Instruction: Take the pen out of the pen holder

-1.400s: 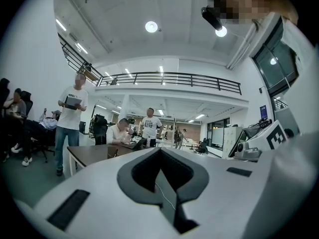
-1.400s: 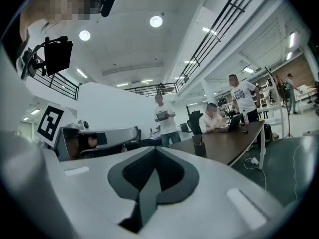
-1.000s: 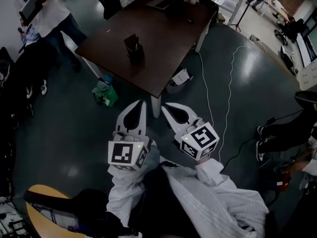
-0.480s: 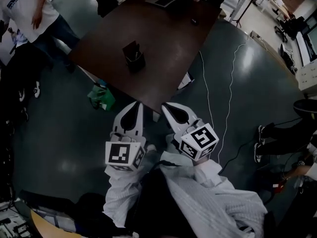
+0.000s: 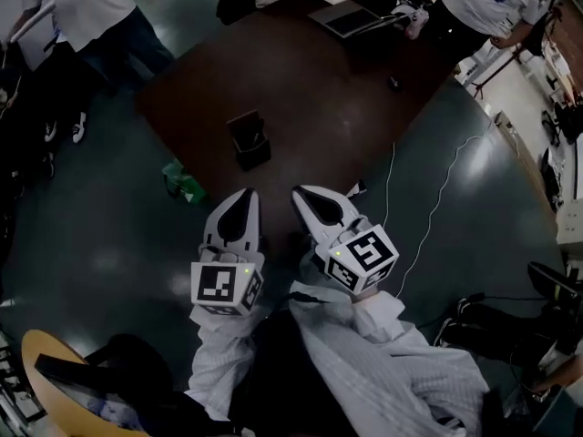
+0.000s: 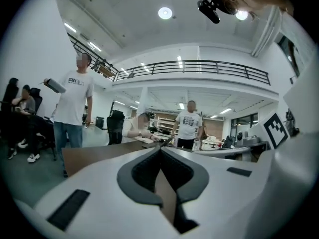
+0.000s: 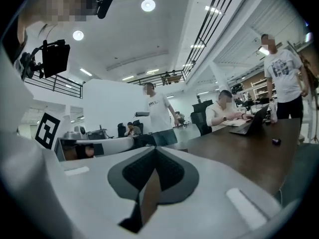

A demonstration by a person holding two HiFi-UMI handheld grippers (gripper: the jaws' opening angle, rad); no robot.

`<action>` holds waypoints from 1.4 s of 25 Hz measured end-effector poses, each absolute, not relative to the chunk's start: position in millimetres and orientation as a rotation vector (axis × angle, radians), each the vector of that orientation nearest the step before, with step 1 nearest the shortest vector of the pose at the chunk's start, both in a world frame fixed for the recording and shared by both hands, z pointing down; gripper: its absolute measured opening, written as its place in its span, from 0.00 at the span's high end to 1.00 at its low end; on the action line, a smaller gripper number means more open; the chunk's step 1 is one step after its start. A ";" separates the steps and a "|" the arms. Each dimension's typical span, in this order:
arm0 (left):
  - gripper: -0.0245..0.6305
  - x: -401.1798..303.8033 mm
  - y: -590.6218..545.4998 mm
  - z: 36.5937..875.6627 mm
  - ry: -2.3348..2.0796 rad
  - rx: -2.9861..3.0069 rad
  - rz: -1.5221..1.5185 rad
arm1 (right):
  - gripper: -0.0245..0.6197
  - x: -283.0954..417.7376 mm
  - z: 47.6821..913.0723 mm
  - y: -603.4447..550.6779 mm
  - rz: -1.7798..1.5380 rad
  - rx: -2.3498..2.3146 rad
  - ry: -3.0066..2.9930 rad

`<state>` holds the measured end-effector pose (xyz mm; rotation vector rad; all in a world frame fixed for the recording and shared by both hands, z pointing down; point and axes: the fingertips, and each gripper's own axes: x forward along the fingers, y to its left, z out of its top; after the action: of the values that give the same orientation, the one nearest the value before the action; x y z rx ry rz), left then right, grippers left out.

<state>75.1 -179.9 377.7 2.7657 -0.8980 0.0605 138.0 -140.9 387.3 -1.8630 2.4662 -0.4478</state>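
Note:
A black box-shaped pen holder point(image 5: 249, 139) stands on the dark brown table point(image 5: 319, 80), near its front edge. What it contains is too dark to make out. My left gripper point(image 5: 243, 193) and right gripper point(image 5: 299, 192) are side by side, just short of the table edge. Both point toward the holder and are still well clear of it. In the left gripper view the left gripper point(image 6: 160, 149) has its jaws together with nothing between them. The right gripper point(image 7: 154, 149) looks the same in its own view. The holder does not show in either gripper view.
An open laptop point(image 5: 351, 16) and a small dark object point(image 5: 392, 83) lie at the table's far end, where people sit and stand. A green bag point(image 5: 182, 182) lies on the floor by the table's left corner. White cables point(image 5: 437, 198) run across the floor on the right.
The table and pen holder have drawn closer and lower in the head view as both grippers advanced toward them. Both grippers stay shut and empty.

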 end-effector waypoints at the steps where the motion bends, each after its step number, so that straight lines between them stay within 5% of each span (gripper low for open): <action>1: 0.96 84.1 -184.9 379.6 -0.955 2.741 0.068 | 0.96 148.6 386.7 -146.9 -0.460 -1.816 2.515; 12: 0.96 139.0 -216.1 385.4 -1.330 2.545 0.131 | 0.96 226.2 388.0 -170.0 -0.581 -1.499 2.740; 29: 0.95 163.4 -317.2 489.0 -1.427 2.416 0.461 | 0.96 224.5 451.1 -222.7 -0.790 -1.499 2.810; 35: 0.79 174.3 -334.9 524.8 -1.374 2.372 0.572 | 0.96 232.5 464.9 -242.4 -0.839 -1.512 2.800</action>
<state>174.3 -334.9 524.8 2.3722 -1.3745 0.5716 232.5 -242.4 464.9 -1.5123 2.7999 -0.8387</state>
